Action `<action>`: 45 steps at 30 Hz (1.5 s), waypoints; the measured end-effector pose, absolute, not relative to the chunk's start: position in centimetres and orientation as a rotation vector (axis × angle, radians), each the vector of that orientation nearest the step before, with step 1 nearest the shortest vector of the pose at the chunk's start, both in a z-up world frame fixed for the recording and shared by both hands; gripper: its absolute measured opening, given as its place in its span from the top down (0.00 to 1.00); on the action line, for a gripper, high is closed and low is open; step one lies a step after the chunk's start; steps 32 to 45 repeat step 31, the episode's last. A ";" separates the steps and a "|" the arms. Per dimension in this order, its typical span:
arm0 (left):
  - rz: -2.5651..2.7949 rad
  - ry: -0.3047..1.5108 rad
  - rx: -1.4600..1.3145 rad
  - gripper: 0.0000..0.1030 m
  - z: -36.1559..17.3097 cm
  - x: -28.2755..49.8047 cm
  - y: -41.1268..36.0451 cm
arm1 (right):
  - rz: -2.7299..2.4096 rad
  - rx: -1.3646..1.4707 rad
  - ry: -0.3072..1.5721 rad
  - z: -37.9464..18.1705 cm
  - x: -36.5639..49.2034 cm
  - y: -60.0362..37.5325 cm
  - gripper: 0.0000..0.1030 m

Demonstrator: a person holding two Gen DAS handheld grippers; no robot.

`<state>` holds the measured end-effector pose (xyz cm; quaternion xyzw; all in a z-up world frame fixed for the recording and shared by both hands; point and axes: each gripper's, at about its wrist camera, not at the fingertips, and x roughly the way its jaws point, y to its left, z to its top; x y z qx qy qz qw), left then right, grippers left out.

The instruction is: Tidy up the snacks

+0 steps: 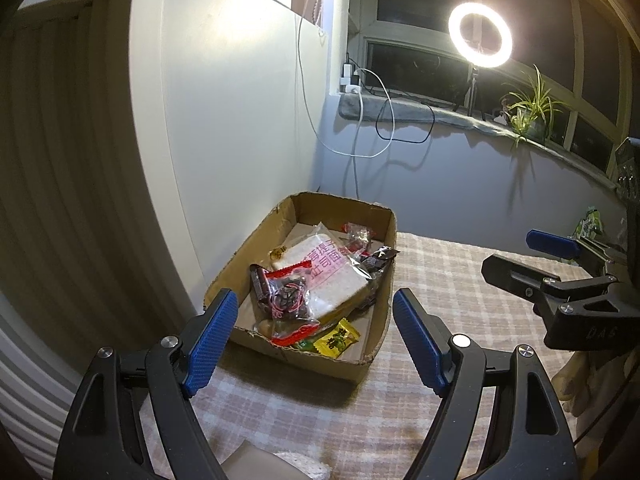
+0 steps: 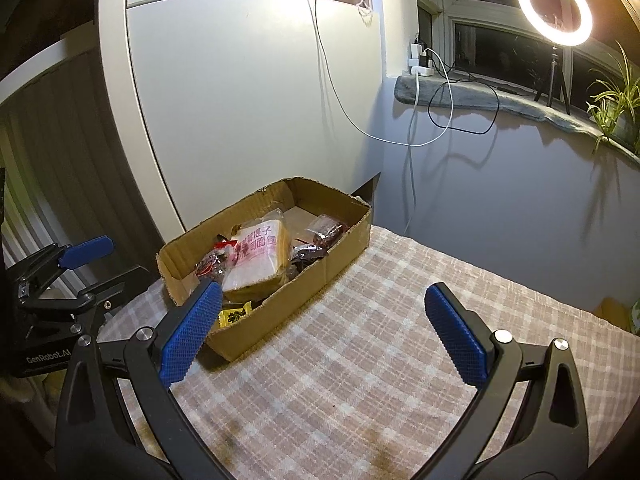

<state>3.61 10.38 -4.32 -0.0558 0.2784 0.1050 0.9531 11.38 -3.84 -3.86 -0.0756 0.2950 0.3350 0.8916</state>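
Note:
A shallow cardboard box stands on the checked tablecloth by the white cabinet. It holds a wrapped bread loaf, a red-edged bag of dark snacks, a yellow packet and other small packets. My left gripper is open and empty, just in front of the box. My right gripper is open and empty, above the cloth to the right of the box. The right gripper also shows at the right in the left wrist view.
A white cabinet stands behind the box. A windowsill carries a ring light, cables and a plant. A green packet lies at the far right. The checked tablecloth spreads in front.

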 end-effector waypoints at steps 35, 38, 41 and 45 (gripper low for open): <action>0.221 0.569 -0.115 0.22 -4.4 3.4 10.1 | 0.699 -0.153 0.635 -4.9 11.4 -4.3 0.00; 0.221 0.569 -0.115 0.22 -4.4 3.4 10.1 | 0.699 -0.153 0.635 -4.9 11.4 -4.3 0.00; 0.221 0.569 -0.115 0.22 -4.4 3.4 10.1 | 0.699 -0.153 0.635 -4.9 11.4 -4.3 0.00; 0.221 0.569 -0.115 0.22 -4.4 3.4 10.1 | 0.699 -0.153 0.635 -4.9 11.4 -4.3 0.00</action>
